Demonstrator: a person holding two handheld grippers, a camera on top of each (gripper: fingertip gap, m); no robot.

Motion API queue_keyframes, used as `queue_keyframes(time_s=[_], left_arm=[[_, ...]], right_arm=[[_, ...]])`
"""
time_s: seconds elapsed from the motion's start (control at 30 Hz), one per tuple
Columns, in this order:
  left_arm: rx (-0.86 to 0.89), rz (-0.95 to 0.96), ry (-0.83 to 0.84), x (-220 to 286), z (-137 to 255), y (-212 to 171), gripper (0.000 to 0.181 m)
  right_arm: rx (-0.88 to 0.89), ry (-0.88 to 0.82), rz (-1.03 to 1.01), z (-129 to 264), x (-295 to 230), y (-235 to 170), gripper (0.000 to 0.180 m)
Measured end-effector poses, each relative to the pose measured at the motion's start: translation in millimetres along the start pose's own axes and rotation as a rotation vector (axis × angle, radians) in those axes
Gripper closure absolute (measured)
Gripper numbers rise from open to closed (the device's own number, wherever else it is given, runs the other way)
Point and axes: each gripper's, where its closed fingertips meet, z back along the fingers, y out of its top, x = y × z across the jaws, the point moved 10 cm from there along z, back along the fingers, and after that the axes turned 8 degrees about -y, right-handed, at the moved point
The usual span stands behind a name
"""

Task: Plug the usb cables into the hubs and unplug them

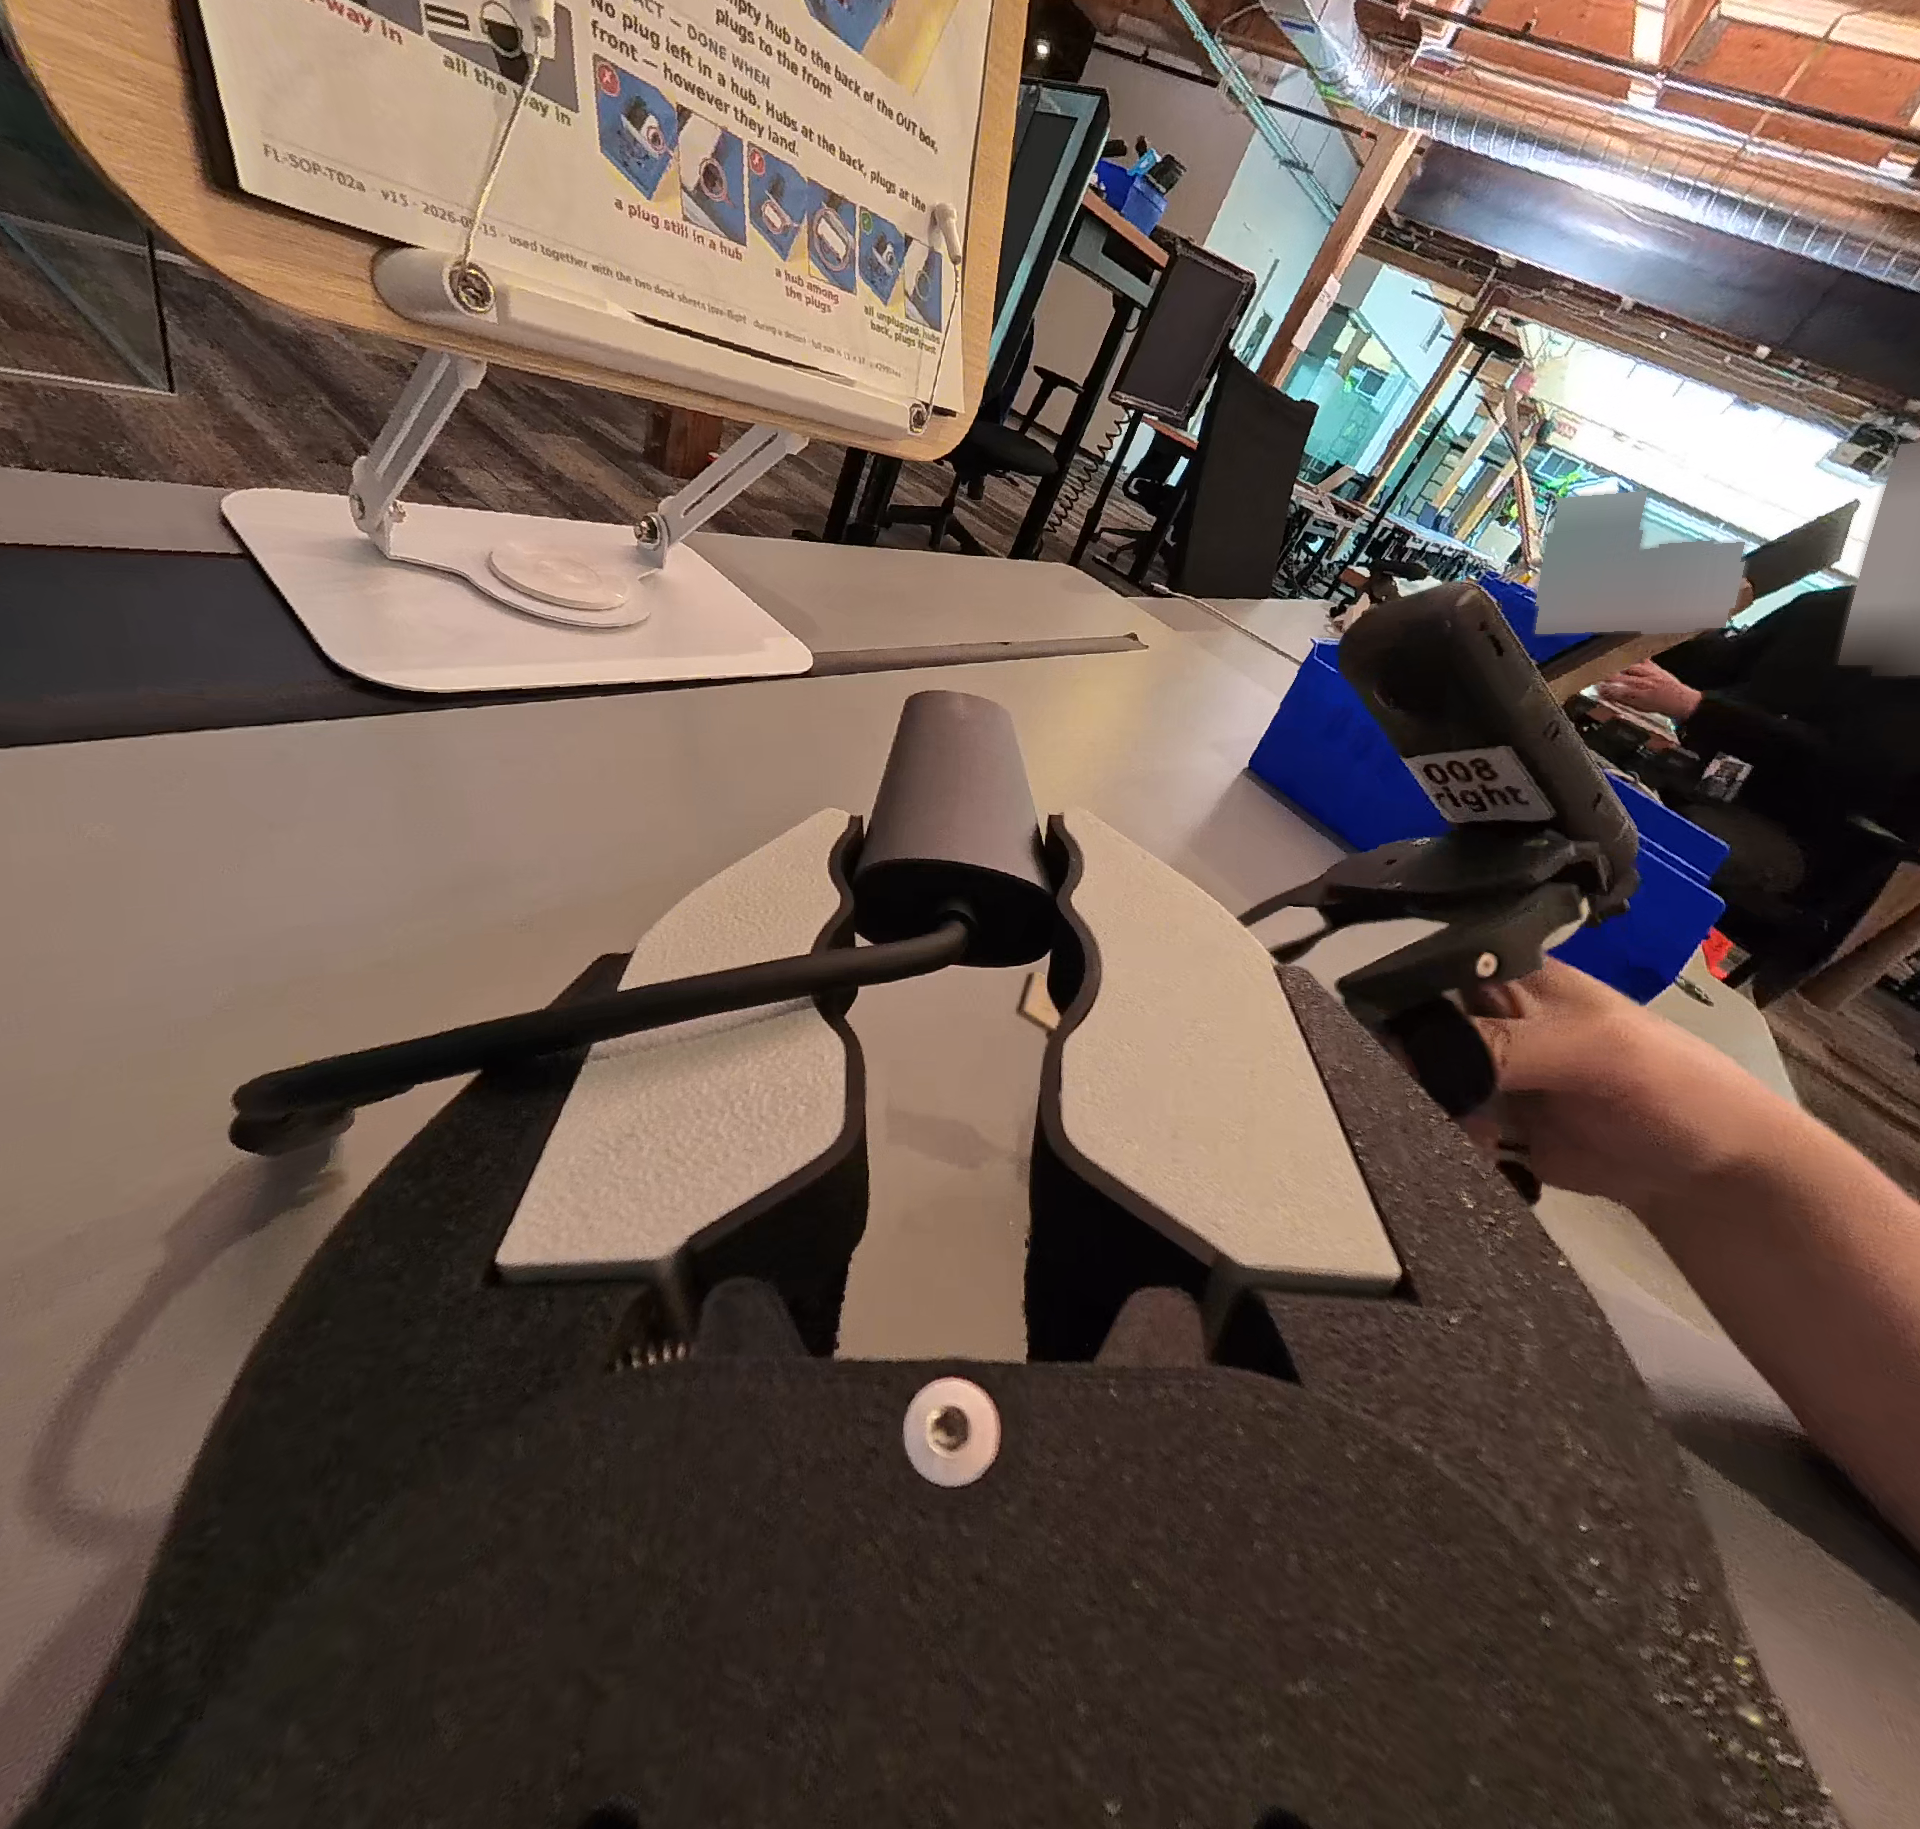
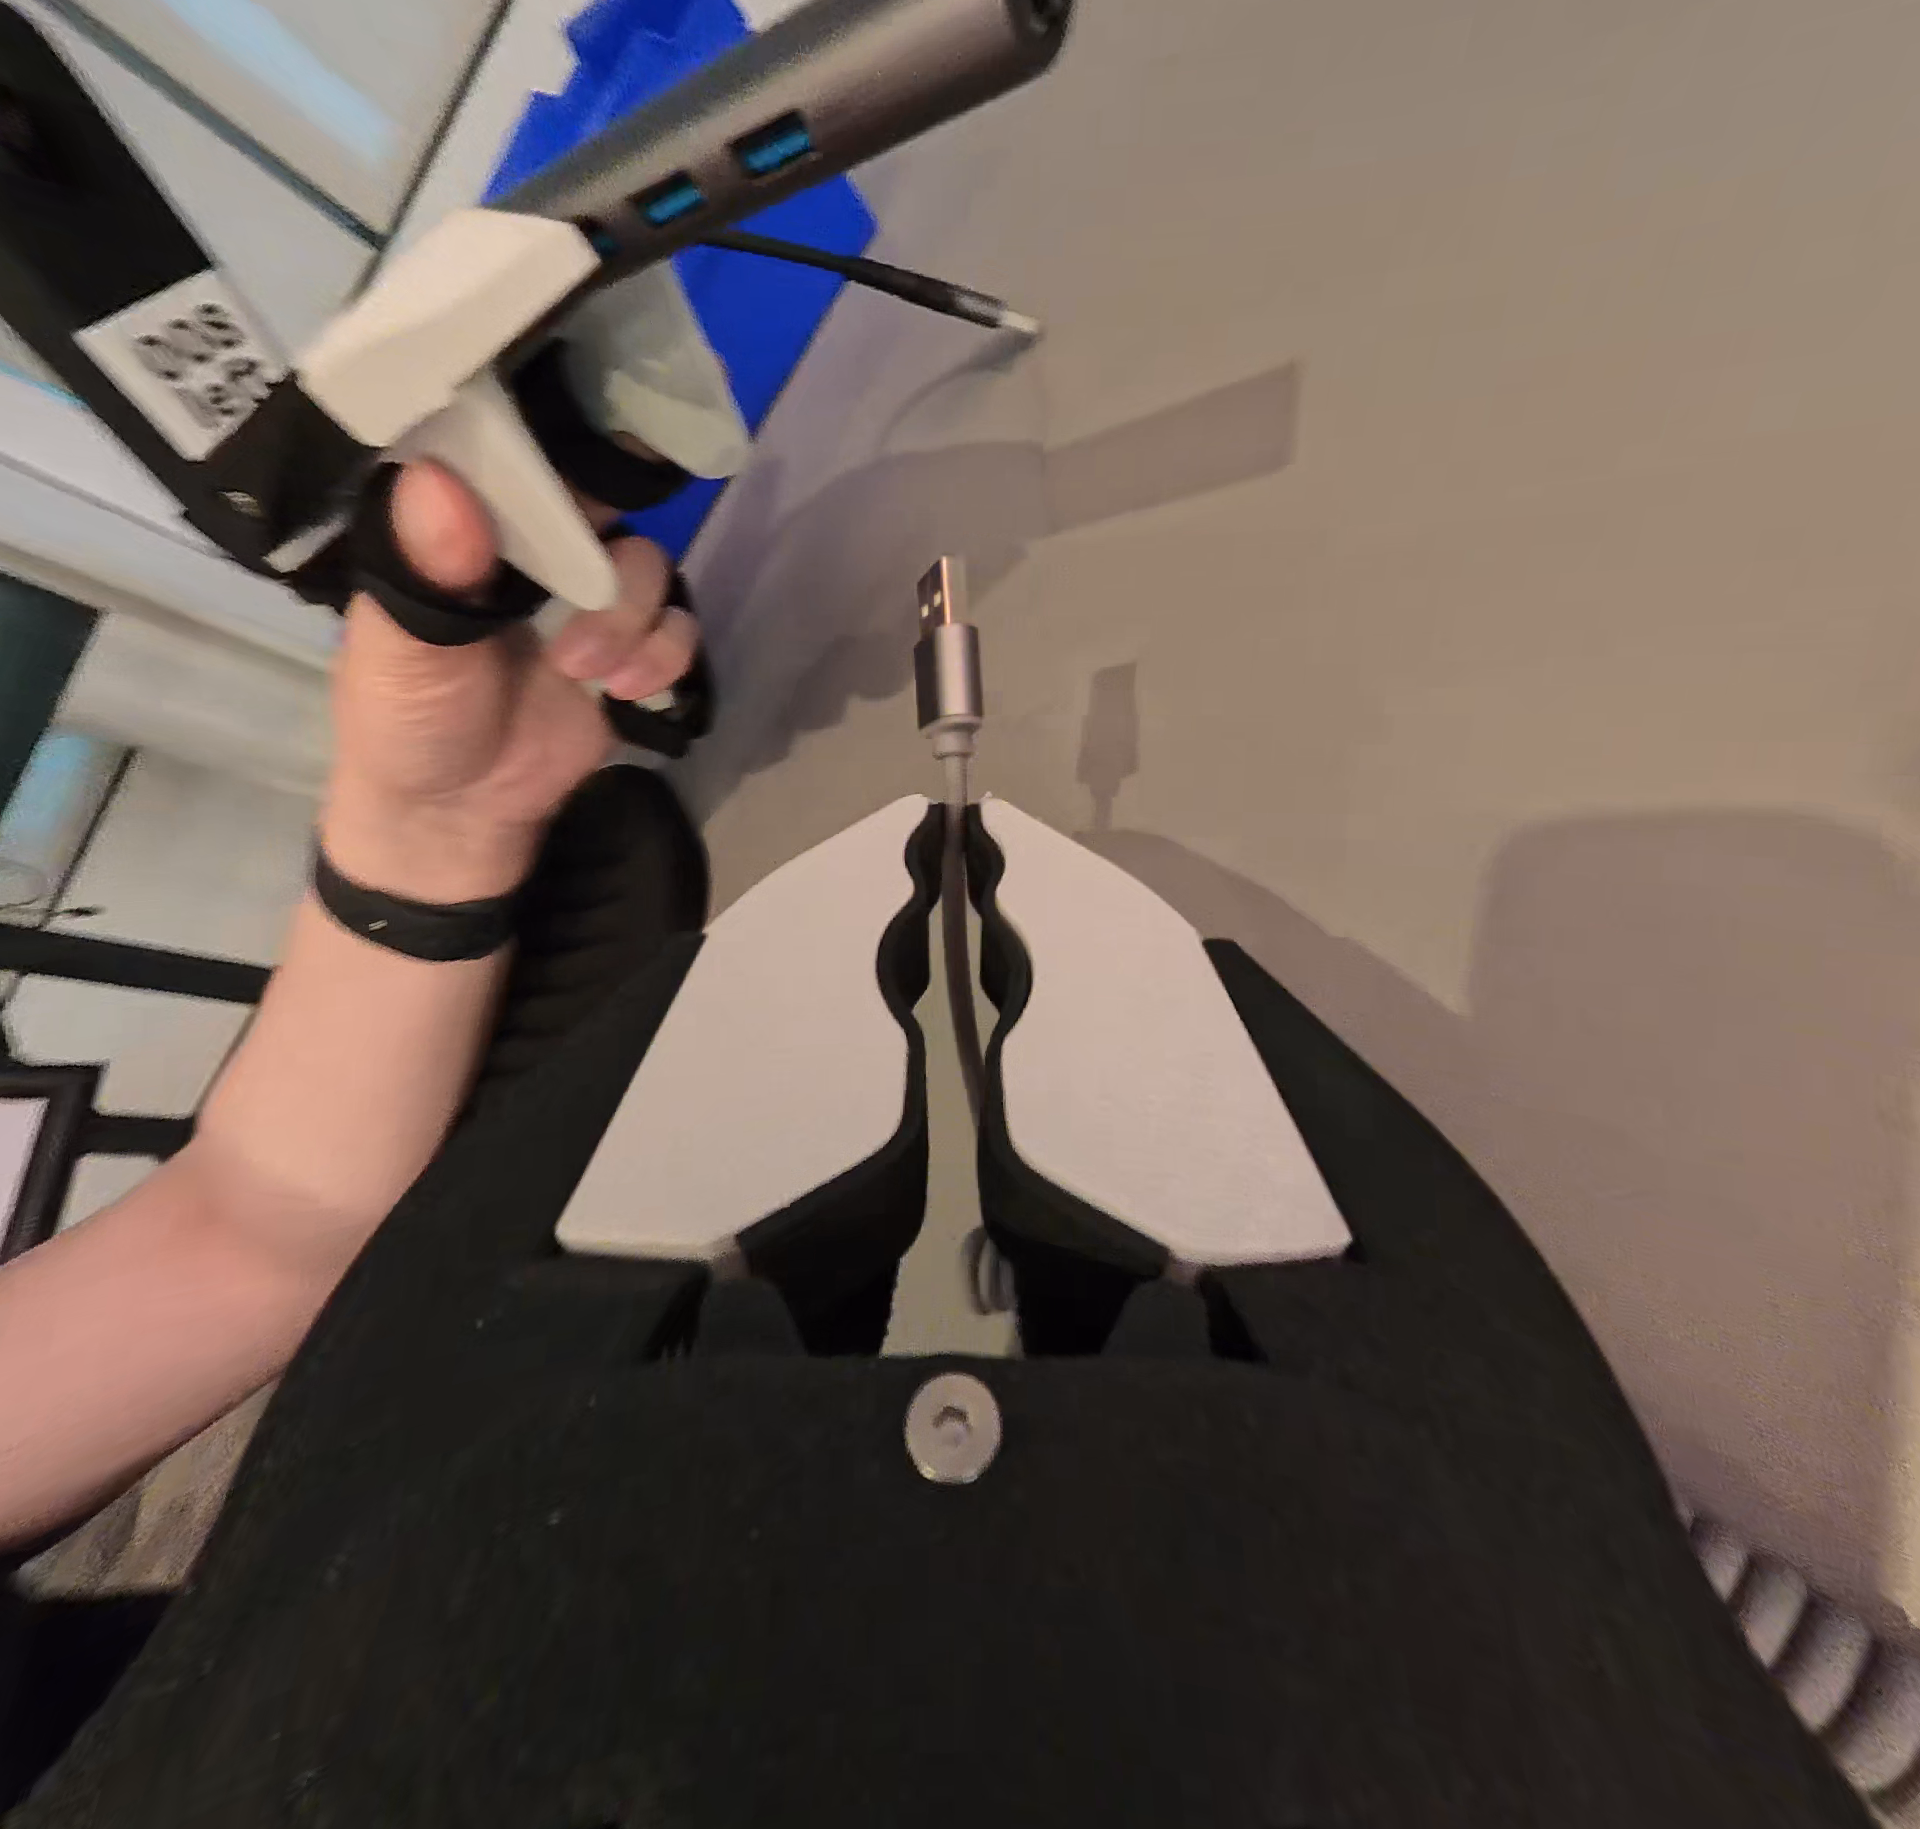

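In the left wrist view, nearest the lens, the grainy black body of the left gripper [image 1: 951,849] is seen, from which two pale grey, pebble-textured fingers [image 1: 717,1052] with wavy black inner edges reach forward. Between their tips a dark grey, smooth, rounded-bar USB hub [image 1: 956,813] is clamped, lifted above the matte grey table [image 1: 156,896]. From the near end of the hub a thick black rubber lead [image 1: 582,1010] is bent away to the left, ending in a small plug above the table surface. To the right, at middle depth, the right gripper [image 1: 1273,922] is held by a hand [image 1: 1590,1083]. Behind it a glossy blue plastic bin [image 1: 1340,751] stands on the table. At the far left, a white metal folding stand [image 1: 499,595] carries a rounded wooden board with a printed instruction sheet [image 1: 623,96].

In the right wrist view, the right gripper [image 2: 953,813] is closed narrowly on a thin grey braided USB cable [image 2: 961,948], which runs between its white fingers [image 2: 790,1052]. Its silver metal-sleeved USB-A plug [image 2: 943,657] stands just beyond the tips, pointing forward and apart from everything. Farther, at upper left, the hub [image 2: 831,117] is seen, blurred, with blue ports along its side, held at one end by the left gripper [image 2: 613,231] in a hand [image 2: 457,699] with a black wristband. Plug and hub are well apart.
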Motion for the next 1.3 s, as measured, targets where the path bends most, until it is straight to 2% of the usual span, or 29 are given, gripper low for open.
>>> queue_keyframes(time_s=[0.2, 0.3, 0.5, 0.63, 0.73, 0.87, 0.97, 1.03, 1.17, 1.23, 1.3], left_arm=[[-0.030, -0.029, -0.023, 2, -3, -1, 0.148], [-0.072, -0.103, -0.037, 5, -3, 0, 0.148], [-0.061, -0.382, -0.065, 20, 4, 9, 0.148], [-0.044, -0.468, -0.015, 23, 4, 9, 0.148], [-0.071, -0.475, 0.045, 20, 3, 7, 0.148], [-0.061, -0.445, 0.030, 20, 2, 6, 0.148], [-0.061, -0.433, 0.027, 20, 2, 6, 0.148], [-0.058, -0.426, 0.031, 20, 2, 6, 0.148], [-0.037, -0.410, 0.026, 20, 3, 8, 0.148], [-0.031, -0.398, 0.032, 19, 4, 8, 0.148], [-0.028, -0.385, 0.039, 18, 4, 8, 0.148]], right_arm=[[0.057, 0.106, 0.032, 25, 4, 10, 0.176], [0.109, 0.118, 0.063, 29, 14, 14, 0.176], [0.116, 0.179, 0.003, 16, 30, 14, 0.176], [0.087, 0.175, -0.008, 3, 35, 13, 0.176], [-0.039, -0.025, 0.104, -14, 40, 9, 0.176], [-0.111, -0.168, 0.245, -27, 25, 8, 0.176], [-0.115, -0.354, 0.402, -29, 16, 3, 0.173], [-0.100, -0.484, 0.534, -28, 8, -5, 0.162], [-0.003, -0.743, 0.722, -20, -7, -19, 0.164], [0.042, -0.866, 0.736, -17, -15, -22, 0.166], [0.047, -0.918, 0.672, -17, -20, -22, 0.163]])
